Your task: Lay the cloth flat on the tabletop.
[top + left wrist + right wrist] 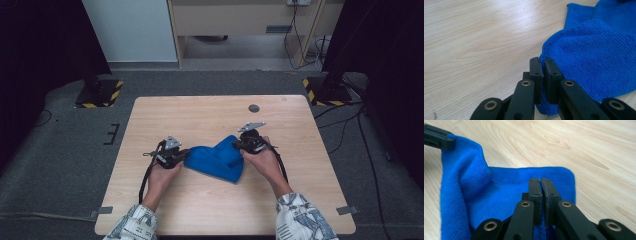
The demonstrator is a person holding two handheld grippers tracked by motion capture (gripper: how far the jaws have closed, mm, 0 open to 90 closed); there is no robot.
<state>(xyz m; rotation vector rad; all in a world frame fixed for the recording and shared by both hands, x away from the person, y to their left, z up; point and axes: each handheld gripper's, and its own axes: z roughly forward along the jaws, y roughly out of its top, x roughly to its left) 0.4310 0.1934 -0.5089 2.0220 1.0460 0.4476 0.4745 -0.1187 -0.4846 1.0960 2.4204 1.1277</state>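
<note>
A blue terry cloth lies crumpled in the middle of the light wooden table. My left gripper is at the cloth's left end, shut on its edge. In the left gripper view the jaws stand together with the cloth's hem pinched between the pads. My right gripper is at the cloth's upper right corner. In the right gripper view its jaws are shut on the cloth near a rounded corner. The left gripper's black tip holds the far corner there.
A small dark round hole sits in the tabletop near the far edge. Bare wood surrounds the cloth on all sides. Two stand bases with yellow-black stripes rest on the grey floor beyond the table's far corners.
</note>
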